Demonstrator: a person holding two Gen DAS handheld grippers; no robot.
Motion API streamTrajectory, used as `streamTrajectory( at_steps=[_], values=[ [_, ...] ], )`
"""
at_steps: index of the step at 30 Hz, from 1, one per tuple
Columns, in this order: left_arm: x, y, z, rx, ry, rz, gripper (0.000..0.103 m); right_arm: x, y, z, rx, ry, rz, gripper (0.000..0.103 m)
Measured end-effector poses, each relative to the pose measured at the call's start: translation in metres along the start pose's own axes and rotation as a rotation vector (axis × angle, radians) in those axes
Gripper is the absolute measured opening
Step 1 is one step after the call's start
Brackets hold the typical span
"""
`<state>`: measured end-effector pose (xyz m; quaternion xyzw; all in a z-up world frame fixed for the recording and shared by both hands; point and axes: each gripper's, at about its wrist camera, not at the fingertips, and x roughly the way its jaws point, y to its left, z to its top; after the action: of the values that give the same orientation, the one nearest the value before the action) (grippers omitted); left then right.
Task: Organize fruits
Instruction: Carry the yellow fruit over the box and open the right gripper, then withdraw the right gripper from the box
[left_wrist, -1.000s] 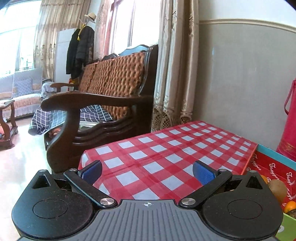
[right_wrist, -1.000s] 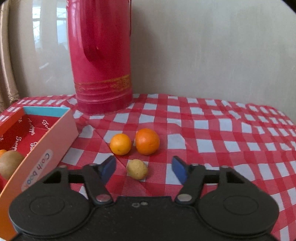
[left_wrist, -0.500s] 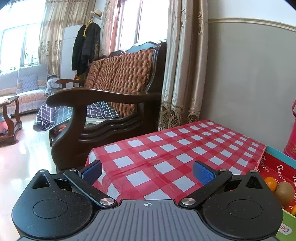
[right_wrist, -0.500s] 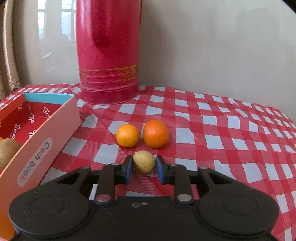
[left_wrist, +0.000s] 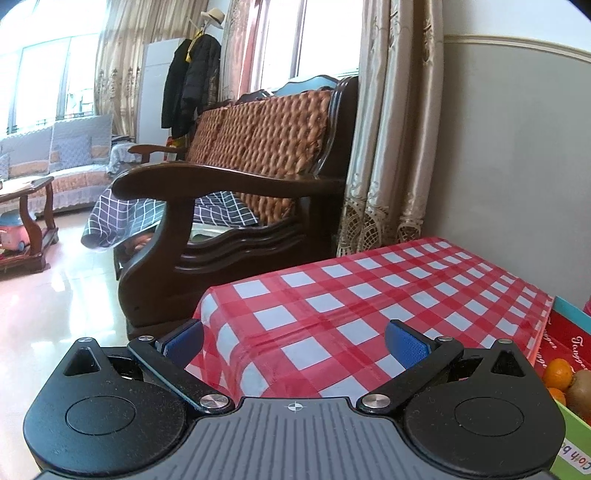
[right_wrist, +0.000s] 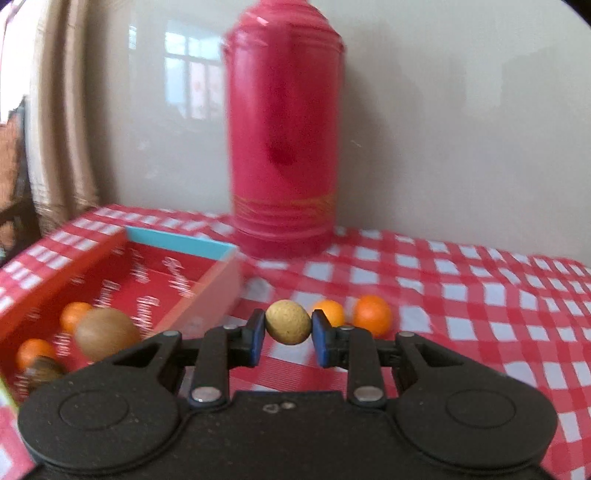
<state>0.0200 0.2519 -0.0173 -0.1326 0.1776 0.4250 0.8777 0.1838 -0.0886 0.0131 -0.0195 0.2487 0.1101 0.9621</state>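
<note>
My right gripper (right_wrist: 288, 334) is shut on a small tan round fruit (right_wrist: 288, 321), lifted off the red checked tablecloth. Two oranges (right_wrist: 372, 315) lie on the cloth just behind it, to the right. To the left stands the open red box (right_wrist: 177, 284), holding several oranges (right_wrist: 74, 315) and a brown kiwi (right_wrist: 107, 334). My left gripper (left_wrist: 295, 343) is open over the table's left end with nothing between its blue pads; the box corner (left_wrist: 569, 325) with an orange (left_wrist: 559, 373) and a kiwi (left_wrist: 581, 391) shows at its far right.
A tall red thermos (right_wrist: 284, 147) stands against the wall behind the box and fruit. A dark wooden sofa (left_wrist: 236, 192) sits just past the table's left edge, and curtains (left_wrist: 391, 147) hang in the corner.
The right gripper shut on the tan fruit, then lifted it and swung left toward the box. The left gripper drifted slightly, so the box slid toward the right edge of its view.
</note>
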Motion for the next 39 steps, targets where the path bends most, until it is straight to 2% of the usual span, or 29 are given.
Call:
streamTrajectory(
  at_steps=[3,10,14,16,20,21,23,25,27,31,36,39],
  values=[
    [0.001,0.002,0.000,0.001,0.000,0.008,0.103,-0.008,0.014,0.001,-0.024,-0.029,0.086,0.019],
    [-0.002,0.001,0.000,0.023,-0.015,0.014,0.103,-0.010,0.055,-0.004,-0.099,-0.033,0.245,0.018],
    [-0.003,0.001,0.000,0.030,-0.020,0.018,0.103,-0.011,0.076,-0.009,-0.160,-0.011,0.279,0.020],
    [-0.003,0.001,0.000,0.031,-0.021,0.020,0.103,-0.010,0.083,-0.012,-0.174,-0.001,0.288,0.024],
    [-0.003,0.001,0.000,0.030,-0.021,0.018,0.103,-0.014,0.083,-0.015,-0.176,-0.007,0.287,0.029],
    [-0.003,0.000,0.000,0.030,-0.021,0.017,0.103,-0.015,0.081,-0.015,-0.169,-0.013,0.284,0.036],
    [-0.004,-0.001,0.000,0.034,-0.025,0.010,0.103,-0.020,0.076,-0.014,-0.151,-0.039,0.266,0.057],
    [-0.007,-0.005,-0.001,0.047,-0.033,0.001,0.103,-0.025,0.069,-0.013,-0.136,-0.069,0.240,0.064],
    [-0.010,-0.009,-0.003,0.061,-0.042,-0.009,0.103,-0.029,0.061,-0.011,-0.125,-0.084,0.219,0.064],
    [-0.016,-0.021,-0.004,0.091,-0.053,-0.030,0.103,-0.033,0.044,-0.010,-0.085,-0.099,0.164,0.075],
    [-0.026,-0.033,-0.007,0.113,-0.063,-0.053,0.103,-0.035,0.020,-0.008,-0.024,-0.087,0.098,0.079],
    [-0.033,-0.042,-0.009,0.129,-0.070,-0.074,0.103,-0.038,0.006,-0.010,-0.006,-0.084,0.022,0.085]
  ],
)
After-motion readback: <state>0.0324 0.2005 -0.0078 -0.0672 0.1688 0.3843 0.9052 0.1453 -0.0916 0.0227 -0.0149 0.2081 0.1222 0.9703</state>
